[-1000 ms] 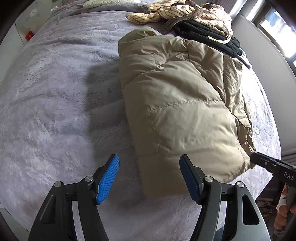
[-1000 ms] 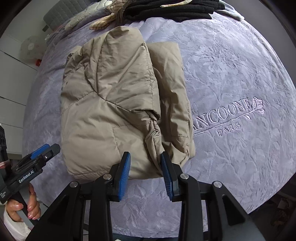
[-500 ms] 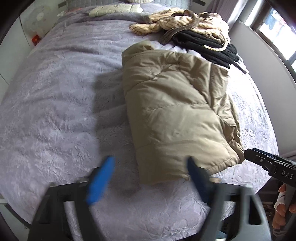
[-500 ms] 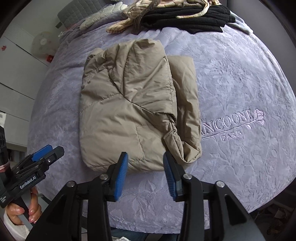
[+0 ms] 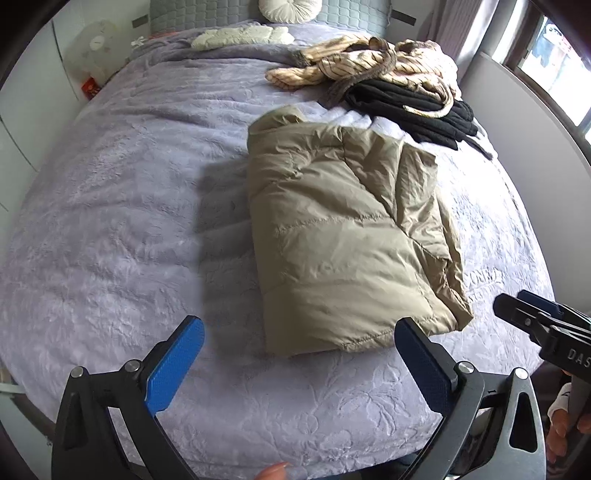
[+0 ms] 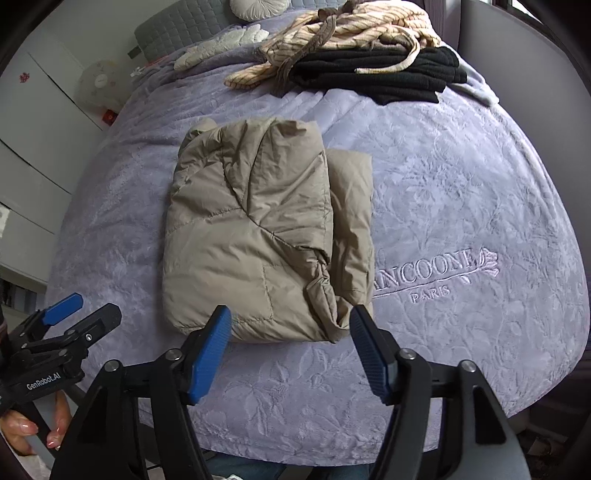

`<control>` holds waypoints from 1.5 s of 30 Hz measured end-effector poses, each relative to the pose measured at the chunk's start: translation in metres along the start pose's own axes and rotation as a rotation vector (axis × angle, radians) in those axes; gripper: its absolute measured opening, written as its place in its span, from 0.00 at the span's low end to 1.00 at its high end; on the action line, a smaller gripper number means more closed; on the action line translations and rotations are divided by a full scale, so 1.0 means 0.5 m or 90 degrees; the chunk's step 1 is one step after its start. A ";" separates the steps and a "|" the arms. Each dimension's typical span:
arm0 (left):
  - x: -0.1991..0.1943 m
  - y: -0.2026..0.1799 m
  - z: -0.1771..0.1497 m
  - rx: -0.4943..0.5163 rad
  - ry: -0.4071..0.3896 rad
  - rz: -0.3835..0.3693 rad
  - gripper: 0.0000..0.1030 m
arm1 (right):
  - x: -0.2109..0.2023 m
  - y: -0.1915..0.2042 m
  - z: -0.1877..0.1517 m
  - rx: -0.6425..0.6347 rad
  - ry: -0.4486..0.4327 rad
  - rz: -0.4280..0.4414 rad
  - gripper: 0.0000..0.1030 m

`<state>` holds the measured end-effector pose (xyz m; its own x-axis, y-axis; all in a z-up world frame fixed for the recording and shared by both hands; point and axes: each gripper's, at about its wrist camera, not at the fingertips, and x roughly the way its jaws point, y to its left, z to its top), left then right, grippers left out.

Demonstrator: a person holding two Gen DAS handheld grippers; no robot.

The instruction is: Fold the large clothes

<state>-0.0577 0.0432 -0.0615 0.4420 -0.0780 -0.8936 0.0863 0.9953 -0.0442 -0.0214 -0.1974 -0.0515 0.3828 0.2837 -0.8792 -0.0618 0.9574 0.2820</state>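
The tan puffer jacket lies folded into a compact bundle near the middle of the lilac bedspread, so this garment looks finished and the step in hand is the release. The left claw has just been opening and stands wide with nothing between its pads; the right claw has also just been opening, fairly wide and empty, both clear of the jacket's near edge. The next move likely calls for reaching to 12 o'clock for the striped garment heaped on the folded black clothes. The folded jacket sits directly in that path, so the claws must pass over or around it.
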 end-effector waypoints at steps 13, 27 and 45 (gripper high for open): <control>-0.067 -0.019 0.007 0.001 -0.072 0.048 1.00 | -0.061 0.019 0.021 -0.030 -0.104 -0.054 0.84; -0.107 -0.012 0.013 -0.030 -0.101 0.067 1.00 | -0.096 0.033 0.030 -0.040 -0.127 -0.082 0.84; -0.117 -0.012 0.008 -0.035 -0.103 0.074 1.00 | -0.102 0.033 0.029 -0.039 -0.128 -0.088 0.84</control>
<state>-0.0803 0.0416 -0.0072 0.5844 0.0336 -0.8108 -0.0206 0.9994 0.0266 -0.0285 -0.1969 0.0035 0.5668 0.1395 -0.8119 -0.0502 0.9896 0.1350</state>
